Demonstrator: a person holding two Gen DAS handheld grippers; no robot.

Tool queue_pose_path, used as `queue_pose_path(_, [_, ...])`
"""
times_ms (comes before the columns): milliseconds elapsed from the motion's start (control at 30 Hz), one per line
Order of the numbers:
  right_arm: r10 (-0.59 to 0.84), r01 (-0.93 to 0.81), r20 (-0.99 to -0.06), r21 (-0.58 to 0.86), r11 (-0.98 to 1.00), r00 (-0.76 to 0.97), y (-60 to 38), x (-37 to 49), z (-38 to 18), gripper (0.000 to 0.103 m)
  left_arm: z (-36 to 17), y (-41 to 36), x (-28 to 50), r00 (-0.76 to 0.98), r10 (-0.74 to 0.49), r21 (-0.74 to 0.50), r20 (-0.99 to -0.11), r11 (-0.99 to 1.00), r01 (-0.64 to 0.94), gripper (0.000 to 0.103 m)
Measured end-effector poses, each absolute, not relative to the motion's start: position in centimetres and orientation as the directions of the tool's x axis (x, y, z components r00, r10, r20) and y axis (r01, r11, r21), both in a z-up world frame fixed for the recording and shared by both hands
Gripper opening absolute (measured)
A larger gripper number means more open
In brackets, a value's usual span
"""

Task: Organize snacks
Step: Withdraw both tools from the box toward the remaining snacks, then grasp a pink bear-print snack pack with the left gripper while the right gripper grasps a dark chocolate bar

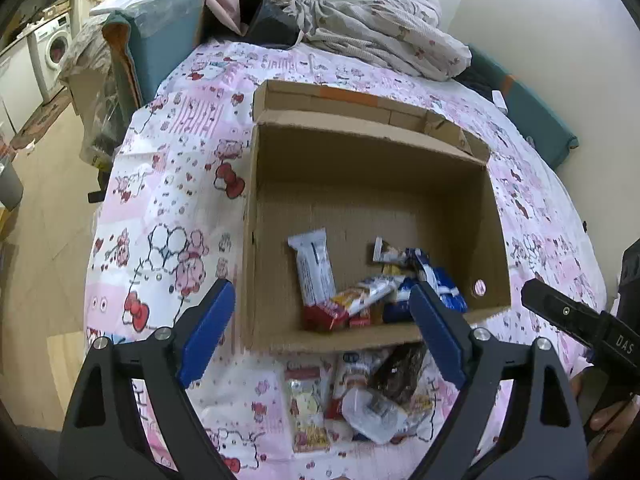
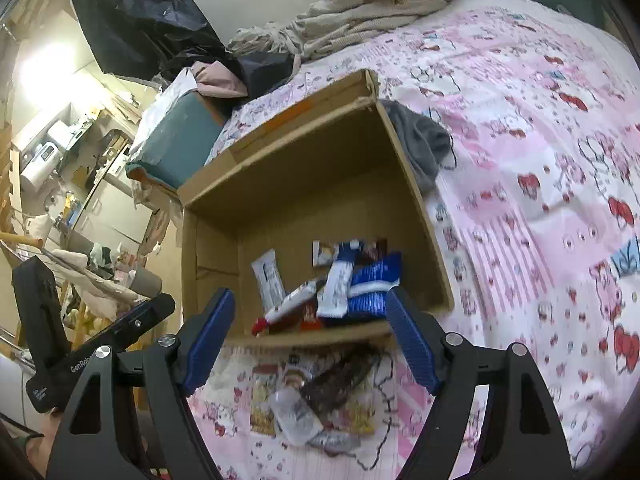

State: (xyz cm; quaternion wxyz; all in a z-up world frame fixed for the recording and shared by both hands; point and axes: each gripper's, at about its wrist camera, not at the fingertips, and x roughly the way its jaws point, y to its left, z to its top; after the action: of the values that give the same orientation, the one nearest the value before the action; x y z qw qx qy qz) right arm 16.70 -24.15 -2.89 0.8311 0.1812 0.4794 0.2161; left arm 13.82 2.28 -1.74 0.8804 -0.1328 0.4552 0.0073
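An open cardboard box (image 1: 280, 200) (image 2: 400, 184) lies on a pink patterned bedsheet. Inside it lie several snack packets: a white bar (image 1: 314, 268) (image 2: 269, 278), a red-and-white bar (image 1: 352, 300) (image 2: 292, 306) and blue packets (image 1: 440, 280) (image 2: 376, 284). In front of the box is a loose pile of snacks (image 1: 360, 396) (image 2: 312, 396), with a dark brown bar (image 1: 400, 372) (image 2: 340, 376) on top. My left gripper (image 1: 322, 328) is open and empty above the pile and the box's near wall. My right gripper (image 2: 308, 332) is open and empty above the same spot.
Crumpled bedding (image 1: 384, 28) (image 2: 372, 4) lies behind the box. A grey cloth (image 2: 424, 140) lies beside the box's right wall. A teal chair (image 1: 160, 40) stands at the bed's far left. The right gripper's body (image 1: 580, 324) shows at the right edge of the left wrist view.
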Motion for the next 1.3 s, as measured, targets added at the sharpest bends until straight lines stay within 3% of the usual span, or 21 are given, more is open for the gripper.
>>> queue_pose_path(367, [0.529, -0.053, -0.784, 0.543, 0.838, 0.326, -25.6, 13.9, -6.7, 0.08, -3.8, 2.9, 12.6, 0.492, -0.092, -0.214, -0.866, 0.957, -0.197, 0.087])
queue_pose_path(667, [0.474, -0.016, -0.835, 0.49, 0.872, 0.281, -25.6, 13.8, -8.3, 0.08, -6.6, 3.5, 11.8, 0.416, -0.063, -0.188, -0.907, 0.945, -0.267, 0.086])
queue_pose_path(800, [0.472, 0.003, -0.84, 0.491, 0.871, 0.268, -25.7, 13.9, -8.8, 0.08, -7.2, 3.9, 12.1, 0.404, -0.074, -0.198, -0.912, 0.941, -0.273, 0.07])
queue_pose_path(933, [0.466, 0.007, -0.844, 0.485, 0.874, 0.266, -25.7, 14.1, -8.9, 0.08, -10.0, 2.8, 12.4, 0.289, -0.117, -0.196, -0.95, 0.944, -0.264, 0.05])
queue_pose_path(1000, [0.464, 0.012, -0.846, 0.483, 0.875, 0.263, -25.7, 14.2, -9.0, 0.08, -11.7, 1.7, 12.2, 0.225, -0.114, -0.169, -0.968, 0.955, -0.242, 0.044])
queue_pose_path(1300, [0.465, 0.018, -0.848, 0.485, 0.874, 0.254, -25.8, 14.4, -9.4, 0.08, -15.8, -2.0, 11.8, 0.094, -0.056, -0.068, -0.994, 0.989, -0.132, 0.043])
